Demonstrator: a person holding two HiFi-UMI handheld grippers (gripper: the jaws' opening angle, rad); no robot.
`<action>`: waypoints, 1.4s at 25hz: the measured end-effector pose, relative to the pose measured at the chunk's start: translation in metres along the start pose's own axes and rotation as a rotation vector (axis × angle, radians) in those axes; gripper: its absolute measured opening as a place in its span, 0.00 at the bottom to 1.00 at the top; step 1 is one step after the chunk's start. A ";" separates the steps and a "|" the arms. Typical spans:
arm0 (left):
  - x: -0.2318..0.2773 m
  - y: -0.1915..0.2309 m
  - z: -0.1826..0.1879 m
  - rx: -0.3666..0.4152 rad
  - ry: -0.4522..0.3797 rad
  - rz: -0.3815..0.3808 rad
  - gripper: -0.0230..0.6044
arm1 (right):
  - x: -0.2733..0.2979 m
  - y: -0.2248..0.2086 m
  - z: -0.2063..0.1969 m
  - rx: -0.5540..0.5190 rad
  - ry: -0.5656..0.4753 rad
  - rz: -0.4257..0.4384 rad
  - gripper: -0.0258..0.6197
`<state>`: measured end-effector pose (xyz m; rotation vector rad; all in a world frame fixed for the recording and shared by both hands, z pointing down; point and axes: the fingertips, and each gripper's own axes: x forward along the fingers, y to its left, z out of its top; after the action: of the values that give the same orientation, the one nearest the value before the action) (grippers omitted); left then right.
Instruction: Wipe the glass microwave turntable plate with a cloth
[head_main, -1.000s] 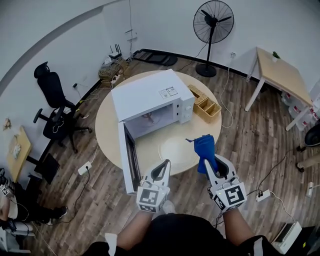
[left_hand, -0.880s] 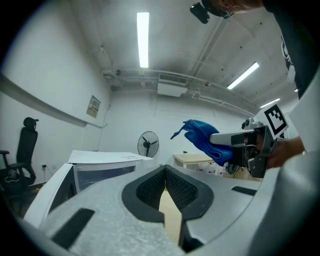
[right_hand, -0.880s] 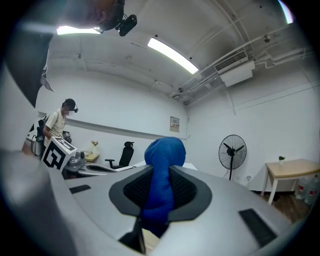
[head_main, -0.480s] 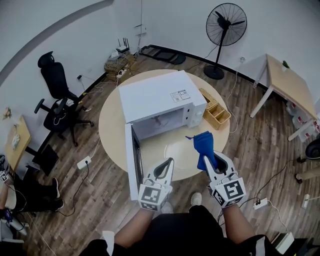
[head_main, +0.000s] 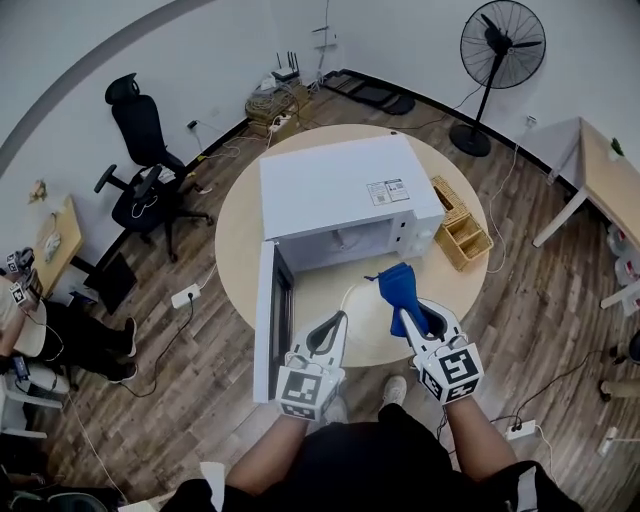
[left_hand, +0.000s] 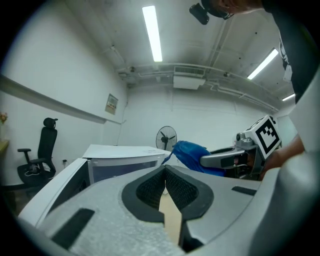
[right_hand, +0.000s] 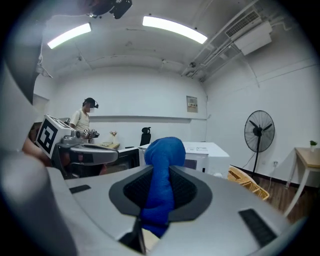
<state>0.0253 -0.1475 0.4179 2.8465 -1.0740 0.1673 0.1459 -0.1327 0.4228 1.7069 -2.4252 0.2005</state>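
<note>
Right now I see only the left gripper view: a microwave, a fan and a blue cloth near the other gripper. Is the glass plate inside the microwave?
Observer: No. The head view shows the glass plate lying on the round table, just in front of the open microwave.
Operator: Does the right gripper truly hold the cloth?
Observer: Yes. In the right gripper view the right gripper is shut on the blue cloth, which sticks up past the jaws.
Operator: Does anything stand right of the microwave?
Observer: A wicker basket, at the table's edge beside the microwave.
</note>
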 end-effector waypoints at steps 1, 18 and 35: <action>0.002 0.002 -0.001 -0.004 -0.002 0.008 0.05 | 0.007 -0.003 -0.005 0.005 0.013 0.017 0.15; 0.011 0.030 -0.040 -0.062 0.045 0.176 0.05 | 0.110 0.011 -0.139 -0.121 0.281 0.247 0.15; 0.018 0.048 -0.064 -0.042 0.099 0.208 0.05 | 0.158 0.051 -0.228 -0.252 0.511 0.386 0.15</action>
<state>0.0025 -0.1870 0.4857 2.6543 -1.3339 0.2930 0.0590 -0.2137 0.6791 0.9298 -2.2391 0.3180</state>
